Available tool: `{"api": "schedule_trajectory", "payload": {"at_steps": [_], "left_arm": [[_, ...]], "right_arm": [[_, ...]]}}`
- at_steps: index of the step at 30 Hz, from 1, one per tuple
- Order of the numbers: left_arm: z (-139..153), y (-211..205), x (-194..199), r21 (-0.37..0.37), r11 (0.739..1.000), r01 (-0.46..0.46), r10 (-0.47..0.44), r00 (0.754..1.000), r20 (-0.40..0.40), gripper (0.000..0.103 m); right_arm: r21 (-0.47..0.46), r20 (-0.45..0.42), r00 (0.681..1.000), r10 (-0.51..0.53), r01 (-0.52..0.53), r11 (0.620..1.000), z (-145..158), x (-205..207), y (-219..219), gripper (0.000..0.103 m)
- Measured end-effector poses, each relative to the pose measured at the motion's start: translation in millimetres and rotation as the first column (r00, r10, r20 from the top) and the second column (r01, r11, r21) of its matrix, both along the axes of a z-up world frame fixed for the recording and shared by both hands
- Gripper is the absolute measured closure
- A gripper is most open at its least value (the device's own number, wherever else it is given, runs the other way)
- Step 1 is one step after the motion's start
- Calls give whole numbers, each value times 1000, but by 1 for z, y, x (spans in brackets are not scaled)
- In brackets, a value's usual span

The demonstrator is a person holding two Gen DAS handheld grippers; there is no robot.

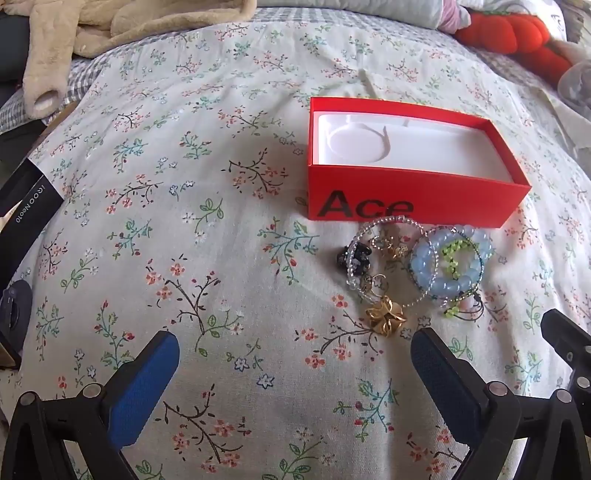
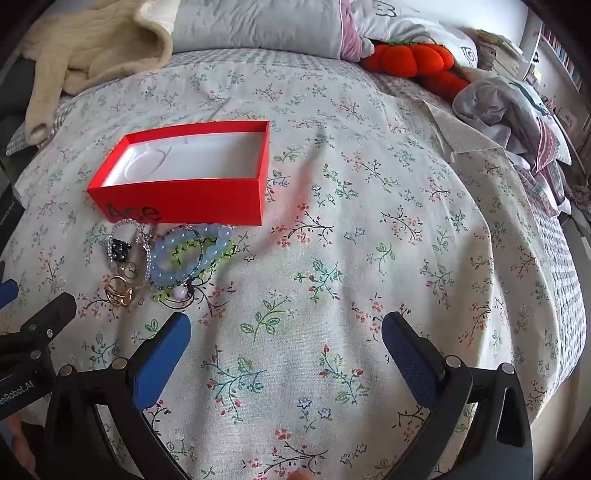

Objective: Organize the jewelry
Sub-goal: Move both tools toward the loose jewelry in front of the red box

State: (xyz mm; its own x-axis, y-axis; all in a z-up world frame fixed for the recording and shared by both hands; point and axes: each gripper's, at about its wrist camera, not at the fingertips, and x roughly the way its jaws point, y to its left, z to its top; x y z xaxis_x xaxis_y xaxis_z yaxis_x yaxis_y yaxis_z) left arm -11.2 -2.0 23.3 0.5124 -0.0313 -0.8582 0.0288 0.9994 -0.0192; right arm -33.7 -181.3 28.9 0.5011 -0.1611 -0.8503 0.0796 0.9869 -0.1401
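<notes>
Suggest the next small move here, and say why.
Probably bring the open right gripper over to the blue bead bracelet and close on it: all the jewelry lies on the bedspread beside the empty red box, and both grippers hold nothing.

A home bedroom: floral bedspread (image 2: 369,221), pillows (image 2: 258,26), plush pumpkin toy (image 2: 410,59).

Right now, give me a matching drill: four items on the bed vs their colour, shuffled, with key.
Items:
1. open box
2. flower-shaped piece
3. chunky bead bracelet
4. plush pumpkin

Colours:
A. gold
B. orange
C. red outside, white inside
D. pale blue

Pairs: 1-C, 2-A, 3-D, 4-B
</notes>
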Motion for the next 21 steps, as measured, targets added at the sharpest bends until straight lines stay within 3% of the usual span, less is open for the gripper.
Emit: {"api": "schedule_trajectory", "payload": {"at_steps": [21], "left_arm": [[3,0,0,0,1000,-6,6,1000,8,0]], "right_arm": [[26,6,1000,2,-2,1000,1,-1,-1,0]]}}
